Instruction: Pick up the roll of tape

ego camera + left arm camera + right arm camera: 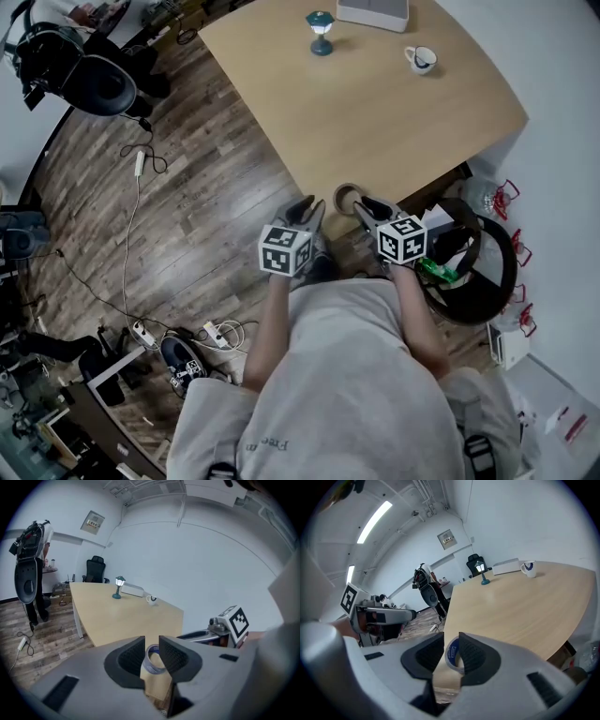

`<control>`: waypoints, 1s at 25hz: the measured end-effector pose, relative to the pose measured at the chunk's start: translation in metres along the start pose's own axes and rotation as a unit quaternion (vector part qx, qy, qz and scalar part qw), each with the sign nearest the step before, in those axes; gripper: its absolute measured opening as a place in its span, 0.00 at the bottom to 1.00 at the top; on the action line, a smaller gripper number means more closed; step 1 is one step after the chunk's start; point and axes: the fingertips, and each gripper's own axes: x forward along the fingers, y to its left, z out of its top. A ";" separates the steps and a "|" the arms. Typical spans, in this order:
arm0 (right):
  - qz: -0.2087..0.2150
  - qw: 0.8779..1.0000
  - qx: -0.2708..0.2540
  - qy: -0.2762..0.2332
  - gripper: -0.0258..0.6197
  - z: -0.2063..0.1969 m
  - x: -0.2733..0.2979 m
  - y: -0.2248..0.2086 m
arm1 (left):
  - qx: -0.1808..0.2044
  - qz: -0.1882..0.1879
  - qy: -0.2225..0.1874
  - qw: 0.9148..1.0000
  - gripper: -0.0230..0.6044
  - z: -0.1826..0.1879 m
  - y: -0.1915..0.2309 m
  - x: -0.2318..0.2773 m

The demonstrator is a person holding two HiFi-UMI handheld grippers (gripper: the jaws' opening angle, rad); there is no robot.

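Note:
The roll of tape (347, 197), brownish with a blue-printed core, lies at the near corner of the light wooden table (375, 122). My left gripper (309, 208) is just left of the corner and my right gripper (368, 208) just right of it, both pointing at the roll from the near side. In the left gripper view the tape (154, 658) shows through the gap between the jaws of that gripper (152, 651), a little beyond the tips. In the right gripper view the tape (453, 654) shows in the same way between that gripper's (451, 649) jaws. Both stand open, pressing on nothing.
At the table's far end stand a teal lamp (321, 33), a white mug (421, 59) and a white box (373, 13). A black chair with gear (84, 75) and cables (141, 164) sit on the wood floor to the left. A black hoop-like object (473, 267) lies at the right.

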 end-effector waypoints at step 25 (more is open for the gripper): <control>0.062 0.952 -0.179 0.239 0.19 -0.003 0.040 -0.036 | 0.030 -0.051 0.024 0.998 0.17 -0.001 0.020 0.009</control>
